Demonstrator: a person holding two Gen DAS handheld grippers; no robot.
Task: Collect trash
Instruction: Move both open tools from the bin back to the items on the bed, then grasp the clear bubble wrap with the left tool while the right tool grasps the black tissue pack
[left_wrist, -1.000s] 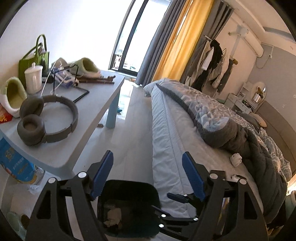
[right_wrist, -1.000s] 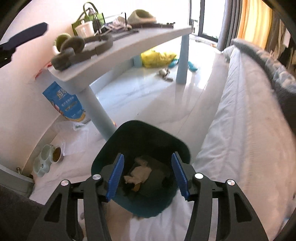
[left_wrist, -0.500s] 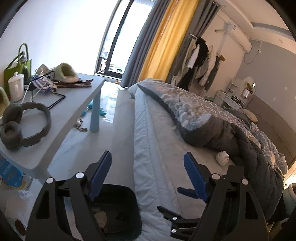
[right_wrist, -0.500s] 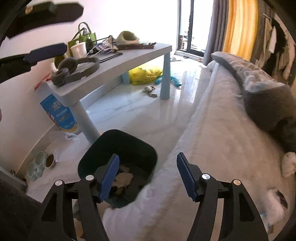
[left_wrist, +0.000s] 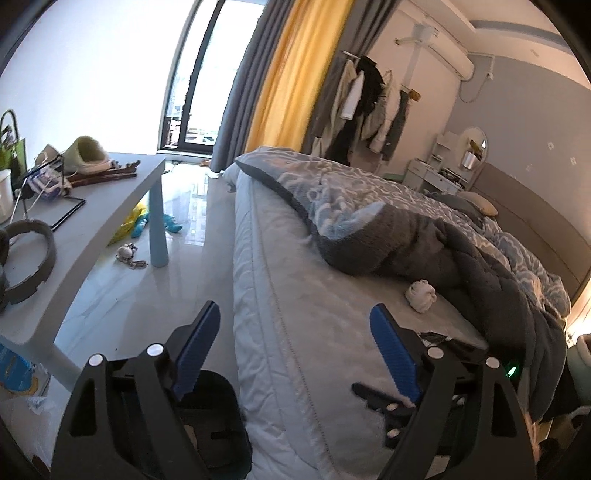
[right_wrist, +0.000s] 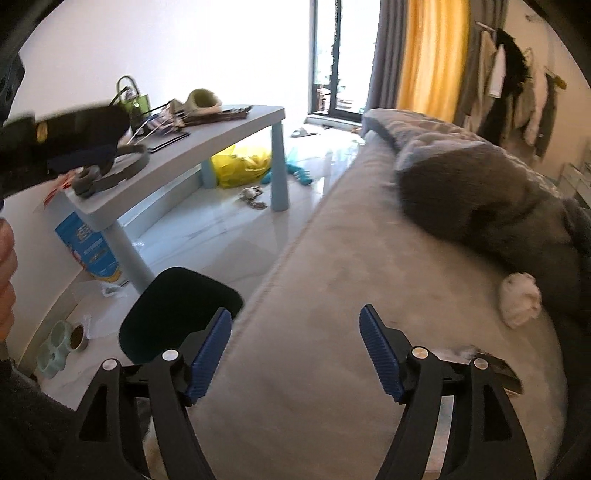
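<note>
A crumpled white paper ball (left_wrist: 420, 295) lies on the bed sheet next to the grey duvet; it also shows in the right wrist view (right_wrist: 519, 300). A dark wrapper (left_wrist: 433, 336) lies on the sheet nearer me, seen at the right finger in the right wrist view (right_wrist: 496, 365). The dark teal trash bin (right_wrist: 177, 314) stands on the floor beside the bed, at lower left in the left wrist view (left_wrist: 214, 410). My left gripper (left_wrist: 295, 354) is open and empty above the bed edge. My right gripper (right_wrist: 295, 354) is open and empty above the sheet.
A light blue table (left_wrist: 92, 218) with headphones (right_wrist: 110, 171), a slipper and a green bag stands left of the bed. A yellow bag (right_wrist: 242, 166) and small toys lie on the floor under it. A pet bowl (right_wrist: 64, 341) and blue bag (right_wrist: 90, 251) sit by the wall.
Both grippers have swung right, from over the bin to over the bed. The right gripper has opened wider. The paper ball and wrapper have come closer in view.
</note>
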